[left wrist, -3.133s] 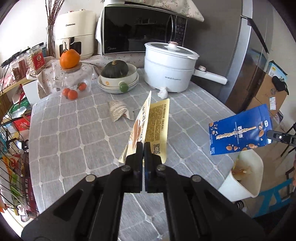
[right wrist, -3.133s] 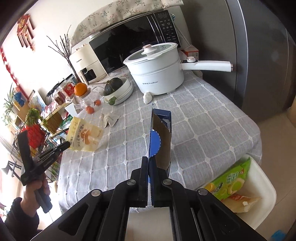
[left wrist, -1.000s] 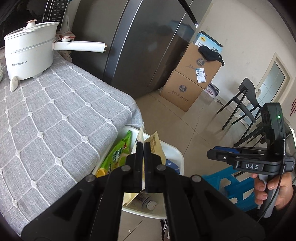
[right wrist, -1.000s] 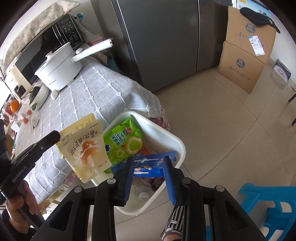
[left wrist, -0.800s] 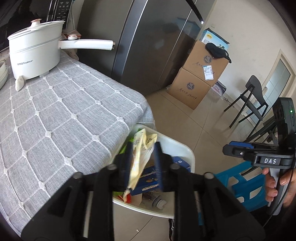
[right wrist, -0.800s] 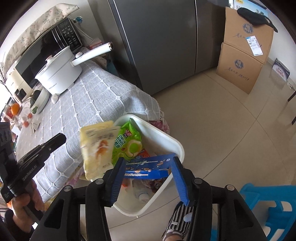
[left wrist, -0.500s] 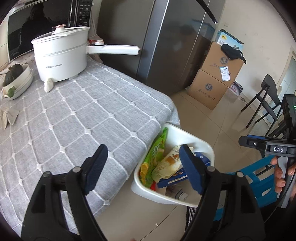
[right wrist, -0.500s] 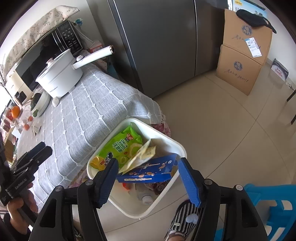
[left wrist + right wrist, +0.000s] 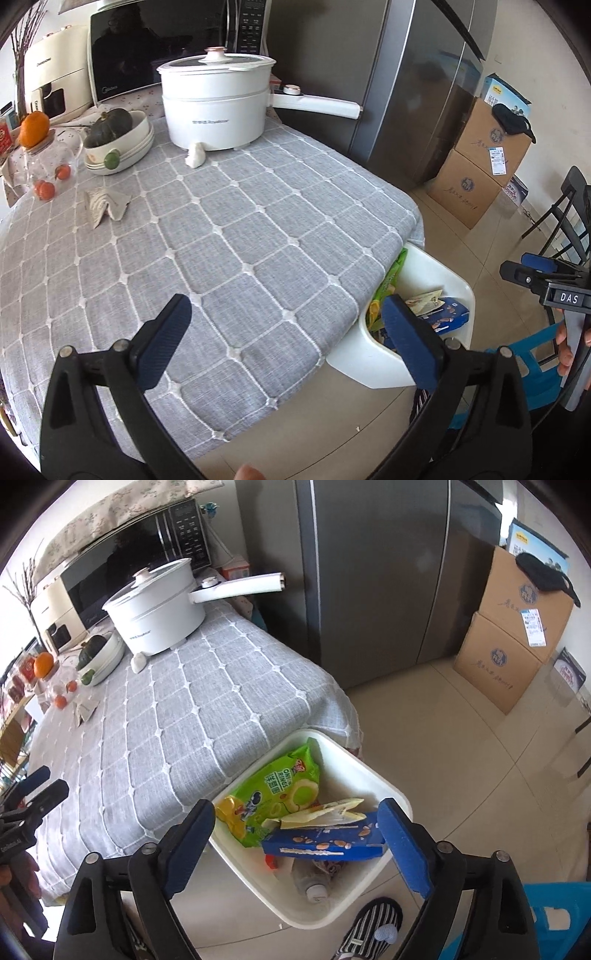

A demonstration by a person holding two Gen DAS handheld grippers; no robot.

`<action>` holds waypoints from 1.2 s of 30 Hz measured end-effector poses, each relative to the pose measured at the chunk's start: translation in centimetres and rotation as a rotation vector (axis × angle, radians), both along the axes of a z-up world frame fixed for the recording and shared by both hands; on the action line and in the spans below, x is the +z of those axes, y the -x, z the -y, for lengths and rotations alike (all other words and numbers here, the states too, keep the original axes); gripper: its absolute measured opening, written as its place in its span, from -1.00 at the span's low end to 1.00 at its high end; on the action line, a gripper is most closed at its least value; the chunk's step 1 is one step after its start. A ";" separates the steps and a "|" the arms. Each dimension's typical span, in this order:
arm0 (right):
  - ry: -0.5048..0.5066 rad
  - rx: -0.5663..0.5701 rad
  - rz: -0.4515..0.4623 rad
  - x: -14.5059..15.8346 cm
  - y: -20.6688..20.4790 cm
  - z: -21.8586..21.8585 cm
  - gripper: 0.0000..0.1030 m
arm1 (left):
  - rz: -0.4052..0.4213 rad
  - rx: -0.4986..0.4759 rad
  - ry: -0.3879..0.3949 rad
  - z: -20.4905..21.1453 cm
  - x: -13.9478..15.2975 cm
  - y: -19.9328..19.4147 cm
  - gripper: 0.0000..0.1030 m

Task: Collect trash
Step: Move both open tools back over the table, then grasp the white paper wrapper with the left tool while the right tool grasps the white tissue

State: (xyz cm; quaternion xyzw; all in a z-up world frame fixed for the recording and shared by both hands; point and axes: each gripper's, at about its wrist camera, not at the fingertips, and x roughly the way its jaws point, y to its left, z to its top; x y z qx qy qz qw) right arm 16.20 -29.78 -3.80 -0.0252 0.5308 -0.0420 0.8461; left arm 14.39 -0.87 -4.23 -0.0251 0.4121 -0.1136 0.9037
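Observation:
A white bin (image 9: 369, 771) stands on the floor at the table's corner. In it lie a green snack bag (image 9: 280, 790), a yellow pouch (image 9: 325, 812), a blue snack box (image 9: 325, 843) and a bottle (image 9: 310, 882). My right gripper (image 9: 295, 823) hovers over the bin, its jaws opening with nothing between them. My left gripper (image 9: 284, 321) hangs above the table's near edge, jaws also opening and empty; the bin (image 9: 443, 269) lies to its right. A crumpled paper wrapper (image 9: 103, 206) and a white tissue wad (image 9: 195, 157) lie on the grey tablecloth.
A white pot (image 9: 214, 103) with a long handle, a microwave (image 9: 155, 44), a bowl with a squash (image 9: 118, 136) and oranges crowd the table's far side. A fridge (image 9: 369, 572), cardboard boxes (image 9: 509, 635), a blue stool (image 9: 554, 915) and a slippered foot (image 9: 369, 930) surround the bin.
Both grippers have opened wide. The yellow pouch left the left gripper and the blue box left the right one; both now lie in the bin. The left gripper swung back over the table.

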 end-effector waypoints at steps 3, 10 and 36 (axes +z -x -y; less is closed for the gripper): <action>0.027 0.040 0.035 0.0 -0.3 -2.5 1.00 | 0.011 0.049 0.005 -1.8 0.4 0.3 0.98; 0.047 0.065 0.064 -0.7 -1.4 -6.6 1.00 | 0.013 0.132 0.011 -5.6 1.0 0.5 0.99; -0.042 0.150 0.028 -11.1 -15.6 -19.4 1.00 | 0.020 0.253 -0.141 -18.2 -4.9 -12.2 0.99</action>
